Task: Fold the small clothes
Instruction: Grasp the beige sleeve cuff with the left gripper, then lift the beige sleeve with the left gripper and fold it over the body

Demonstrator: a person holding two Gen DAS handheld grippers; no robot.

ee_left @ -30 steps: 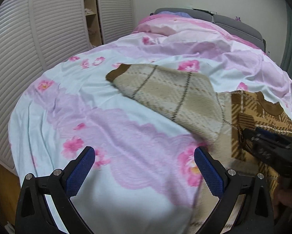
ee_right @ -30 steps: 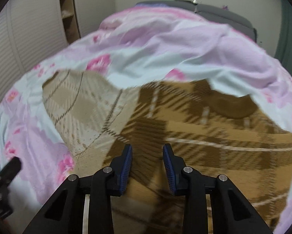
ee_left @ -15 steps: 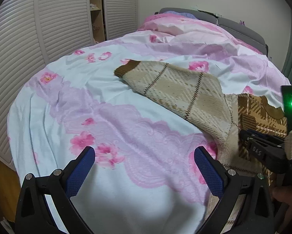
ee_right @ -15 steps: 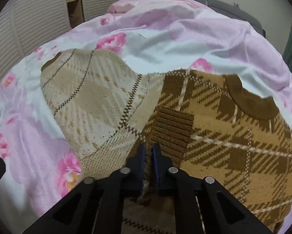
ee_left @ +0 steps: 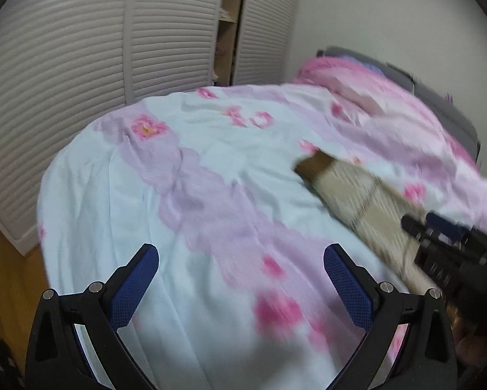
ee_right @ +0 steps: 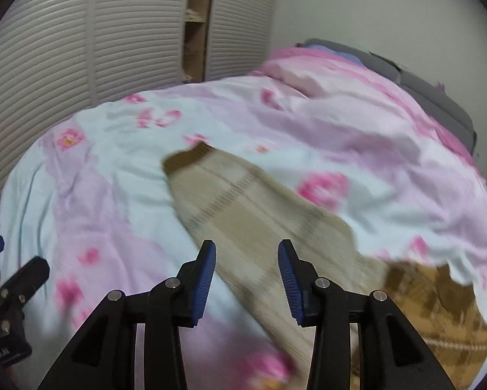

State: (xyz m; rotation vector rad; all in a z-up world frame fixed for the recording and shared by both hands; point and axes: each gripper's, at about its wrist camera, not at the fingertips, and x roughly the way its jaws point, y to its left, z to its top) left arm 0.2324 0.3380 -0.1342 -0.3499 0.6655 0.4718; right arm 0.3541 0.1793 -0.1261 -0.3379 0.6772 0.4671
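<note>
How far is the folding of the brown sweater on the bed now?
Little looks done: the sweater lies on the floral bedcover with its beige sleeve stretched out, unfolded. In hand: nothing. The right gripper has just been opening, empty above the sleeve; the left gripper is open. Every fold remains.

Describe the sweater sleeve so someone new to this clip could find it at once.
Start with the bed's floral duvet. Across its middle a sleeve stretches out from the brown plaid sweater. It is pale beige with thin checks and a dark brown cuff, unlike the pink-and-white bedding around it.
</note>
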